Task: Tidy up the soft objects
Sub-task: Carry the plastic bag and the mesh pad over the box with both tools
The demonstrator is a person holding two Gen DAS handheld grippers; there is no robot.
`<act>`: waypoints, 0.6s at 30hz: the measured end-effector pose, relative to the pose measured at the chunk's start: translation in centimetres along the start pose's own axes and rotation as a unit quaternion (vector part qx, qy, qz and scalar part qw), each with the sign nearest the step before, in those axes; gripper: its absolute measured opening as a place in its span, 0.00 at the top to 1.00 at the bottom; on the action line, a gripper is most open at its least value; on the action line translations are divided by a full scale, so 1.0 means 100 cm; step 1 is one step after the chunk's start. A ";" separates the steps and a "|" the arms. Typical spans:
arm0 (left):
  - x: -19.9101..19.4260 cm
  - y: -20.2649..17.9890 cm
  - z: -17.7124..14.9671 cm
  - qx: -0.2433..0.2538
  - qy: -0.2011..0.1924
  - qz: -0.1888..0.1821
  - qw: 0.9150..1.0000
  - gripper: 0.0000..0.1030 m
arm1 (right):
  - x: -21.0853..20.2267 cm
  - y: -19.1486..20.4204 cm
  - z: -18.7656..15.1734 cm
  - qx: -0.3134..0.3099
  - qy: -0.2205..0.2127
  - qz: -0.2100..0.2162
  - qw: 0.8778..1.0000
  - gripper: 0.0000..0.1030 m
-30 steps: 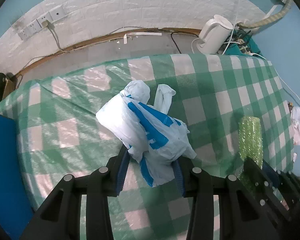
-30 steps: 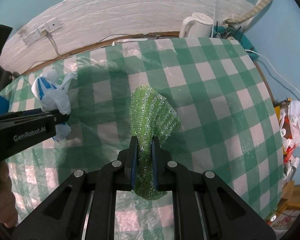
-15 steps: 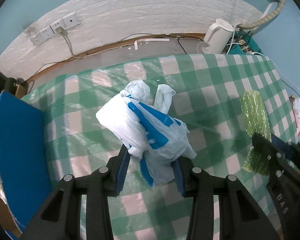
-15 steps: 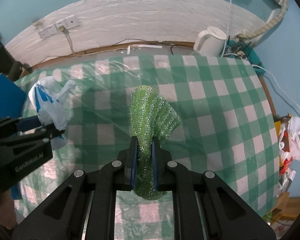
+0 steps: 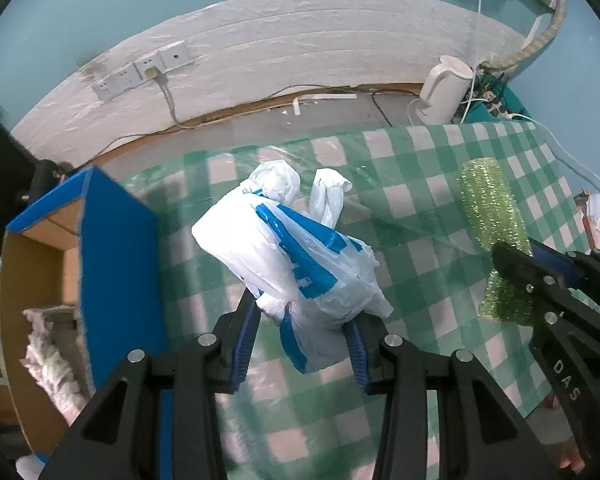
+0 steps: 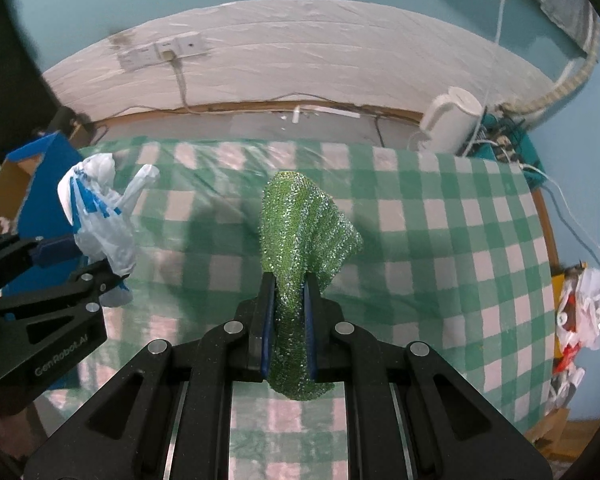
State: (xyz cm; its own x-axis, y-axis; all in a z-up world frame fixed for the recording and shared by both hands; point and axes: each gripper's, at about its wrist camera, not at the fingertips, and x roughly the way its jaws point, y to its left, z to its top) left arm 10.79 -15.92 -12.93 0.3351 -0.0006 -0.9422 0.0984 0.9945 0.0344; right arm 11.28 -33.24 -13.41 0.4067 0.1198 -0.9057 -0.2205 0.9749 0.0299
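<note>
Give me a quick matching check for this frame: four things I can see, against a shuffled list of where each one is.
Things:
1. plastic bag
2. green scrub cloth
3. blue box
4. white kettle

Places:
A. floor by the wall, beyond the table
B. in the right gripper
C. left of the table, open, pale stuff inside
D. in the left gripper

Pairs: 1-D, 2-B, 3-C, 4-A

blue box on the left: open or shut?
Open. In the left wrist view the blue box shows its brown cardboard interior, with whitish soft material inside.
</note>
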 end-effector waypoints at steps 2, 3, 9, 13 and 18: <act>-0.008 0.008 -0.003 -0.003 -0.002 0.003 1.000 0.60 | -0.005 0.010 0.001 -0.010 -0.002 0.006 1.000 0.90; -0.011 0.010 -0.003 -0.002 -0.003 0.004 1.000 0.60 | -0.007 0.014 0.002 -0.013 -0.004 0.008 1.000 0.90; -0.034 0.029 -0.010 -0.008 -0.017 0.008 1.000 0.60 | -0.019 0.040 0.008 -0.033 -0.013 0.023 0.999 0.90; -0.045 0.042 -0.018 -0.012 -0.021 0.008 1.000 0.60 | -0.026 0.056 0.008 -0.049 -0.017 0.033 0.998 0.90; -0.053 0.062 -0.032 -0.019 -0.020 0.019 0.999 0.60 | -0.029 0.074 0.007 -0.063 -0.017 0.049 0.997 0.90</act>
State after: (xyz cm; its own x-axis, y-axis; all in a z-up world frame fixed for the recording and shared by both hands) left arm 6.64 -9.44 -8.74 0.3758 0.0339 -0.9261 0.0496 0.9972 0.0567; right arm 9.07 -26.20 -10.22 0.4065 0.2216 -0.8864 -0.3701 0.9269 0.0620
